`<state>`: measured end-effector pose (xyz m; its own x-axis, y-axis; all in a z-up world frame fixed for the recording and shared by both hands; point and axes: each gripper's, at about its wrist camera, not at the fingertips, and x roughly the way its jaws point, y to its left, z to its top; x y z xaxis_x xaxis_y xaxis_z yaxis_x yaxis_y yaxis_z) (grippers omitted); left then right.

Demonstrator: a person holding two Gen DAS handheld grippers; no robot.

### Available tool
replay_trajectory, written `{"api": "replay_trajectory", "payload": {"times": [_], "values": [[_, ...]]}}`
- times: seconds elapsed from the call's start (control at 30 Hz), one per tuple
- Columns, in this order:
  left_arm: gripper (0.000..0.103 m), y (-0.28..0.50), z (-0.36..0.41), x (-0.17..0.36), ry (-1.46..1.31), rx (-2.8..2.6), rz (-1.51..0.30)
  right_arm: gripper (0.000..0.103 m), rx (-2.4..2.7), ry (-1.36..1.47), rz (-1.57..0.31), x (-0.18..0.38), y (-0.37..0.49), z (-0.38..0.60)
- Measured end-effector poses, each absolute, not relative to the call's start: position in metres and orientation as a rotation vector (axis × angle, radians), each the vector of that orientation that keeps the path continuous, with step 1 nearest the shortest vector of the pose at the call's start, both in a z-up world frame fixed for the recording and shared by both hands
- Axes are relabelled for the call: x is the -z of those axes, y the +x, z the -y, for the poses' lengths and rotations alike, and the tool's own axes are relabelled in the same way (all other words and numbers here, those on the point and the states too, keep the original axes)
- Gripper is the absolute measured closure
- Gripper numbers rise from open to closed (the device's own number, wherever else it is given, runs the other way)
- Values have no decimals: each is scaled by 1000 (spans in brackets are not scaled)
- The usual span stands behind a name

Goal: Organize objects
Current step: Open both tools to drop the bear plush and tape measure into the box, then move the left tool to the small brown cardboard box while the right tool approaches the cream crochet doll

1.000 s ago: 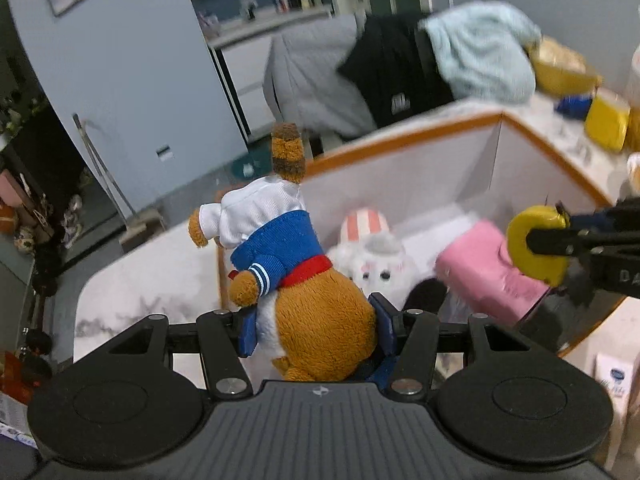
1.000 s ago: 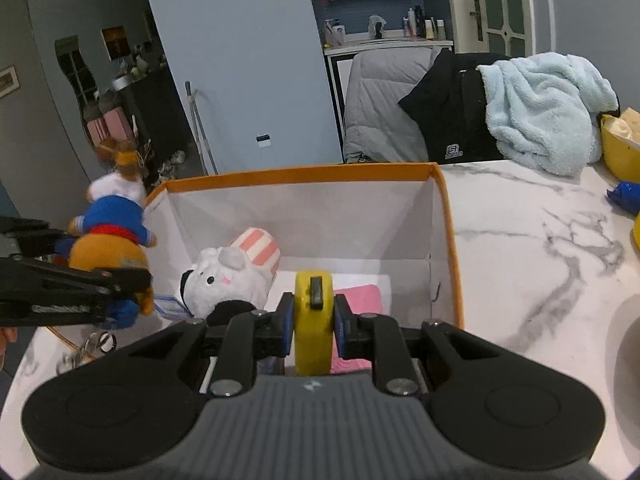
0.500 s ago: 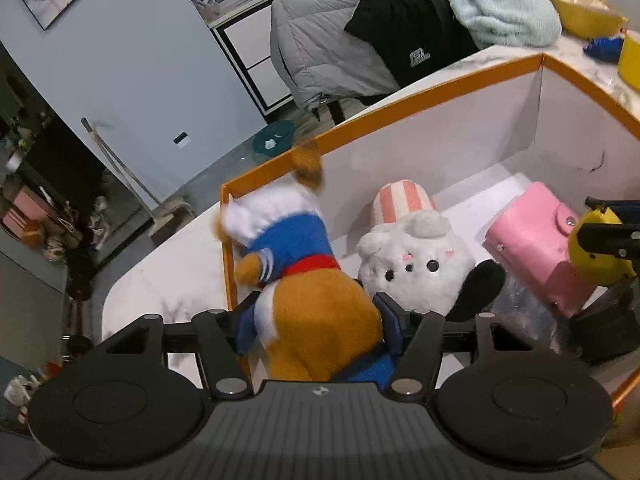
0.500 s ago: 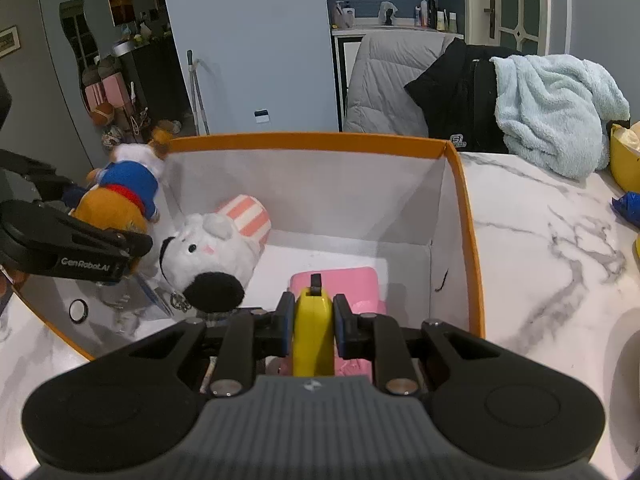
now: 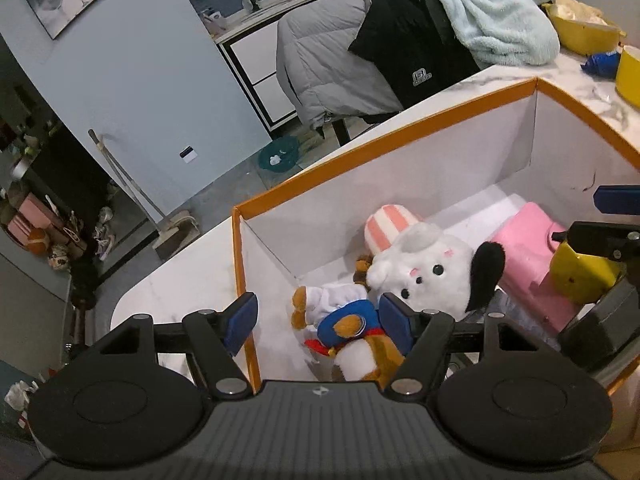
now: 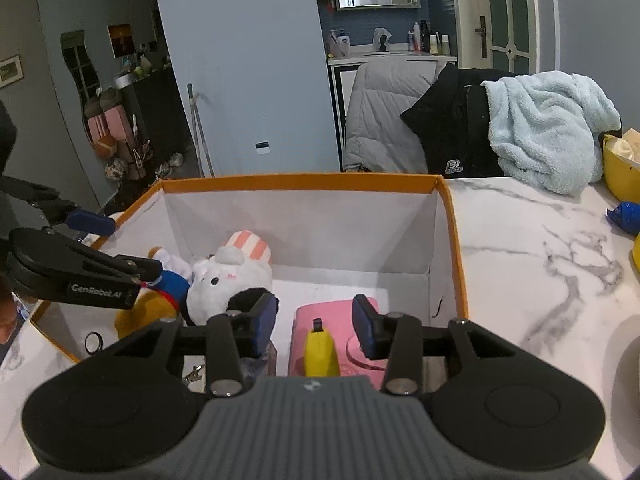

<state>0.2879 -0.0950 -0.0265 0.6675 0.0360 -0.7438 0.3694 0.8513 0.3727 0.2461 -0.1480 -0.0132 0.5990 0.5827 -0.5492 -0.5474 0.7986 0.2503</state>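
Marble counter [image 6: 532, 248] with an orange-rimmed box [image 6: 304, 179] at its near-left corner, both claws letting go of toys over it.

White plush dog [image 5: 424, 268], the largest thing inside, lies mid-box against a striped pink-and-white plush [image 5: 386, 226]; a pink case [image 5: 528, 240] sits toward the box's right wall. Sailor-shirted brown plush [image 5: 348, 332] lies on the box floor at the left wall, between the opening jaws of the left gripper [image 5: 318, 324], pads clear of it. Yellow tape-measure-like object [image 6: 321, 350] rests on the pink case between the right gripper's [image 6: 316, 322] opening jaws, also untouched. Judging by this, both items are delivered. Yellow containers and a blue item at the counter's far right edge may remain. Near box wall, a small ring and keys are half hidden by the grippers.
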Motion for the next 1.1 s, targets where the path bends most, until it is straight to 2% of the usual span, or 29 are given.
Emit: {"api": "replay_trajectory", "payload": {"times": [0.07,0.7,1.1], "values": [[13,285,95,24,550,174,-816,58,-656,61,-658,12,247,149],[13,246,65,1,499,154,-785,58,-641,148,-626,-18,231,182],[13,209,74,-24,467,193,-742,55,-629,114,-608,-40,202,212]]}}
